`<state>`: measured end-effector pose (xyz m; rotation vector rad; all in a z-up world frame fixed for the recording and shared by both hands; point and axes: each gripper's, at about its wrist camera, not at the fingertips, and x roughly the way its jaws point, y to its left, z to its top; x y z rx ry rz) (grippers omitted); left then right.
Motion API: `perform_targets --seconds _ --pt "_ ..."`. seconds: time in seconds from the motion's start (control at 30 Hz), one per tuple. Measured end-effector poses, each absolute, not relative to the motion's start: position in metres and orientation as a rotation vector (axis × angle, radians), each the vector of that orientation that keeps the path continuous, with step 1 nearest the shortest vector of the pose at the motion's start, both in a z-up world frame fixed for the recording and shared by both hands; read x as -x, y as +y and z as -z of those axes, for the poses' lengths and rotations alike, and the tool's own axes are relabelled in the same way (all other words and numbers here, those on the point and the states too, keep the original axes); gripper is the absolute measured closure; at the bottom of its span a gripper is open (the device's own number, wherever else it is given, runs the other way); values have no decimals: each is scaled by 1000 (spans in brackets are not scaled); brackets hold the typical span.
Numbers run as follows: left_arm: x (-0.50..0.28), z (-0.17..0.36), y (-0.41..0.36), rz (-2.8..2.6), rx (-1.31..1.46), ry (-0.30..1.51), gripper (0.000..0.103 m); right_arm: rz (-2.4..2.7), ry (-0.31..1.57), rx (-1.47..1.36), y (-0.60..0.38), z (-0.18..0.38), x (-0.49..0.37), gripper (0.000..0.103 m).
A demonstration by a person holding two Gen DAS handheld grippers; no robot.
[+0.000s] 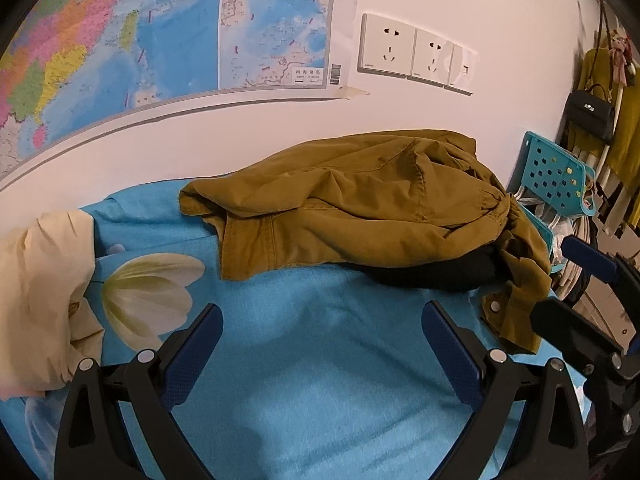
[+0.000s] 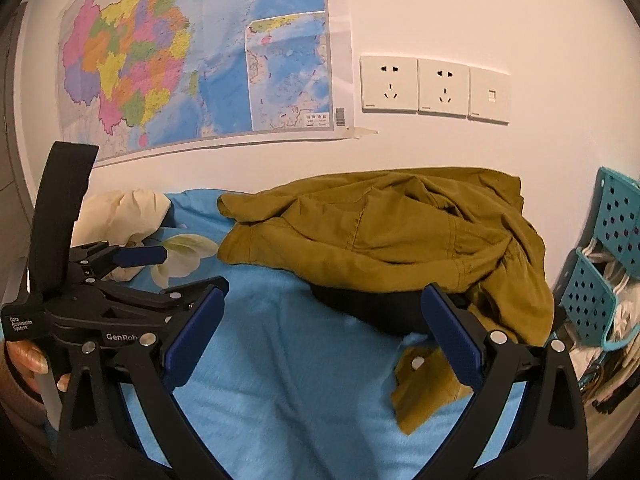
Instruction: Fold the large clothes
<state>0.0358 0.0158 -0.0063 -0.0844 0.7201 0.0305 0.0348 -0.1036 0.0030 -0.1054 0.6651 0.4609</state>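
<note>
An olive-brown jacket (image 1: 360, 208) lies crumpled in a heap at the far side of the blue sheet (image 1: 320, 360), against the wall, over a black garment (image 1: 432, 272). It also shows in the right wrist view (image 2: 380, 232), with a snap-button flap (image 2: 424, 384) hanging toward me. My left gripper (image 1: 322, 344) is open and empty above the sheet, short of the jacket. My right gripper (image 2: 324, 328) is open and empty, its right finger beside the flap. The left gripper also shows in the right wrist view (image 2: 160, 276), at the left.
A cream garment (image 1: 44, 292) lies at the left of the bed. A teal perforated rack (image 1: 556, 176) stands at the right edge. A map and wall sockets (image 1: 408, 52) are on the white wall behind. Clothes and a black bag (image 1: 592, 112) hang far right.
</note>
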Motion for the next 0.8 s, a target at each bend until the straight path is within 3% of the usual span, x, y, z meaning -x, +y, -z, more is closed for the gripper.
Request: perform_targets --seconds 0.43,0.73,0.77,0.8 --pt "-83 22 41 -104 115 766 7 -508 705 207 -93 1 -117 6" --pt "-118 45 78 -160 166 823 7 -529 836 368 -60 44 -196 6" --pt "-120 47 81 -163 167 827 7 -536 866 380 -57 50 -200 9" --pt "-123 49 82 -162 168 831 7 -537 888 395 -55 55 -204 26"
